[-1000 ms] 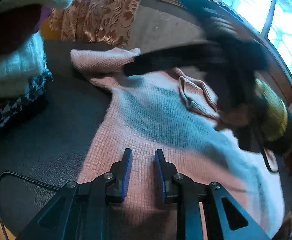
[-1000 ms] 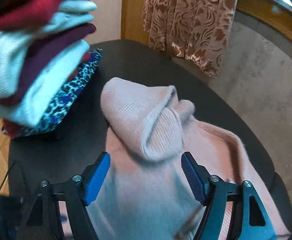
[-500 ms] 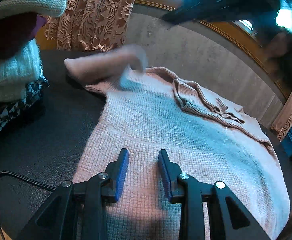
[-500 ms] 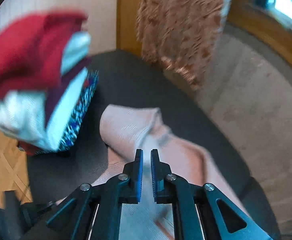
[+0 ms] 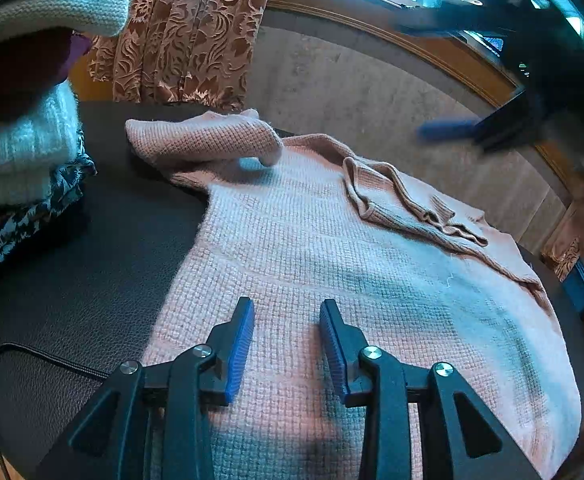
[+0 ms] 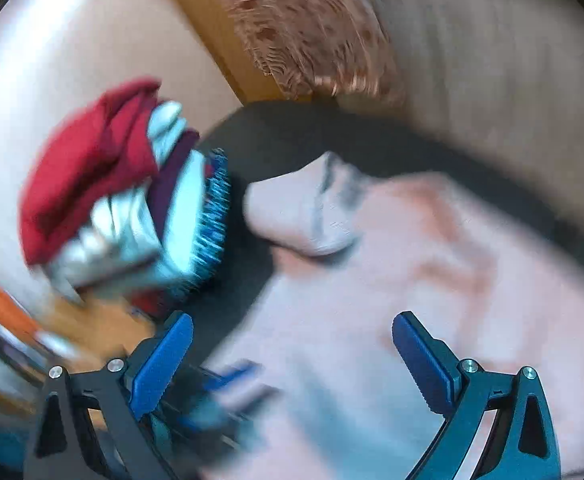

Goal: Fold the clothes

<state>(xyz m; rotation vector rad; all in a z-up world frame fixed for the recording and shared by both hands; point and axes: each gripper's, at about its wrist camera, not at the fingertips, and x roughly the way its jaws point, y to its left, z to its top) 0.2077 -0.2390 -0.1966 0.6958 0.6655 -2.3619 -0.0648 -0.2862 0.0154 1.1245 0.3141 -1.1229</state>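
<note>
A pale pink knitted sweater [image 5: 332,264] lies spread flat on the dark leather-textured surface [image 5: 91,272]. One sleeve [image 5: 207,140] is folded back on itself at the far left corner of the sweater, and the other sleeve [image 5: 408,208] lies bunched in a loose ridge across the upper right part of the body.

The left gripper [image 5: 287,344] hovers low over the near hem of the sweater. Its blue pads are partly apart and opening, with only the knit below them and nothing pinched between. A thin black cable [image 5: 31,354] runs over the surface beside it on the left.

The right gripper [image 6: 292,364] is up in the air above the sweater [image 6: 372,320], its jaws opening to a wide spread and empty. In the left wrist view it shows as a dark blur [image 5: 492,80] high at the right, in front of the window. The right wrist view is heavily smeared.

A stack of folded clothes [image 6: 123,200] sits at the left edge of the surface, near the folded sleeve: red on top, white and dark purple layers beneath, and a blue patterned piece at the bottom. A brown patterned curtain [image 5: 187,32] hangs behind.
</note>
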